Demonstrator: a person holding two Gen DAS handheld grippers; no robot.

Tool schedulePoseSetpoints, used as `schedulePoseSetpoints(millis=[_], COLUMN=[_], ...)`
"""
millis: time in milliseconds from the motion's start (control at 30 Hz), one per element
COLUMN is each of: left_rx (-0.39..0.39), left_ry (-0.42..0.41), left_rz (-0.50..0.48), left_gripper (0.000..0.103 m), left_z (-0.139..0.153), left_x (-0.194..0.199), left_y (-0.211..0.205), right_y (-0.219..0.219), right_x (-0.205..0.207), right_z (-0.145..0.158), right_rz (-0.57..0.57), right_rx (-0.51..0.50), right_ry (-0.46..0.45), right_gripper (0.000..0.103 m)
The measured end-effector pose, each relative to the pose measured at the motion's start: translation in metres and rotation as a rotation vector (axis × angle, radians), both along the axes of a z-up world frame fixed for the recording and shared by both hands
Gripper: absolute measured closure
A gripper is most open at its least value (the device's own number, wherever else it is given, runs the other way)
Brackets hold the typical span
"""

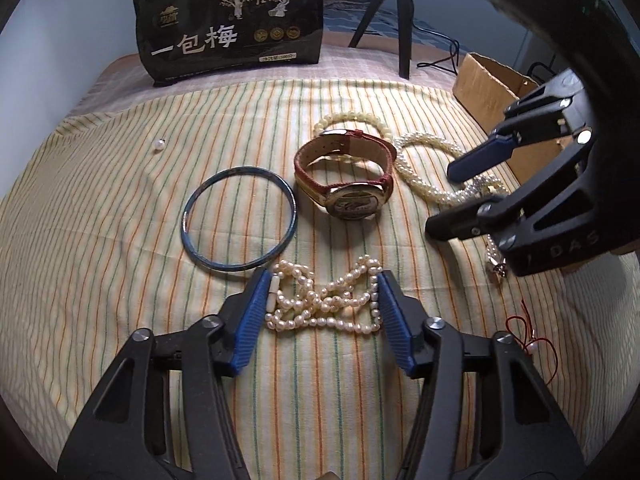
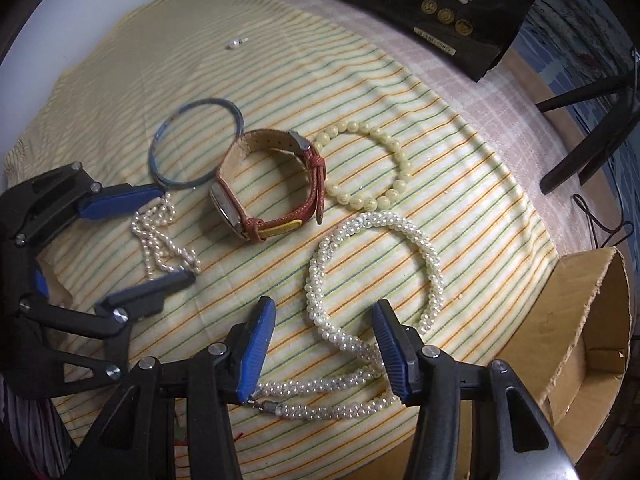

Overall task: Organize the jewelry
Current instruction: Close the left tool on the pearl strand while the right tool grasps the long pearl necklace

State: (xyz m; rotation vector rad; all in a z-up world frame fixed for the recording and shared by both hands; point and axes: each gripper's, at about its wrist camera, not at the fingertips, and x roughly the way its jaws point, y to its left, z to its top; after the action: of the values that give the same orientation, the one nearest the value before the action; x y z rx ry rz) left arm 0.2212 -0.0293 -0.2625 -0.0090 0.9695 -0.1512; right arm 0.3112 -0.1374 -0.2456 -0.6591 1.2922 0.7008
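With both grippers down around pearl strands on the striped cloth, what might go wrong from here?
1. The left gripper straddles a bunched pearl strand; closing may catch only some loops, so the rest could dangle or snag.
2. The right gripper straddles the thick pearl necklace near its clasp; lifted from one end, the long loop may drag into the watch or the bead bracelet.
3. The blue bangle lies close to the left fingers and may be nudged.

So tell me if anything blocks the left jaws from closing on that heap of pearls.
Nothing visible does. The left gripper straddles the pearl strand, one blue pad on each side and only pearls between. The blue bangle lies just beyond the left pad, outside the jaws.
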Motion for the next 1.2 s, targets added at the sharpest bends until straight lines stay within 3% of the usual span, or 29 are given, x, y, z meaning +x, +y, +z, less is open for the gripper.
schedulePoseSetpoints(millis=[133,300,367,500,700,1000,1200], left_rx=[-0.013,-0.091,-0.132,-0.160,-0.202,-0.197,-0.183], left_ry=[-0.005,0.024,0.043,0.052,0.062,0.035,-0.011], left_rz=[0.017,0.048,0.057,0.064,0.081,0.079,0.062], left_gripper=[0.068,0.089,0.091,0.094,0.094,0.094,0.094], left_z=[0.000,0.001,0.002,0.004,0.008,0.029,0.053], left_x=[0.001,0.004,0.004,-0.002,-0.017,-0.039,-0.051], left_y=[0.004,0.022,0.030,0.039,0.052,0.057,0.053], right_y=[0.005,0.015,0.020,0.019,-0.002,-0.047,-0.063], right_x=[0.000,-0.003,-0.004,-0.010,-0.011,-0.023,-0.034], right_z=[-0.004,-0.006,-0.005,0.004,0.026,0.046,0.076], right_rz=[-0.014,-0.025,-0.031,-0.060,-0.192,-0.381,-0.435], right_rx=[0.002,0.006,0.010,0.041,0.239,0.553,0.642], right_ry=[0.006,-0.001,-0.004,-0.012,0.053,0.129,0.095], right_gripper=[0.060,0.091,0.097,0.098,0.098,0.098,0.098])
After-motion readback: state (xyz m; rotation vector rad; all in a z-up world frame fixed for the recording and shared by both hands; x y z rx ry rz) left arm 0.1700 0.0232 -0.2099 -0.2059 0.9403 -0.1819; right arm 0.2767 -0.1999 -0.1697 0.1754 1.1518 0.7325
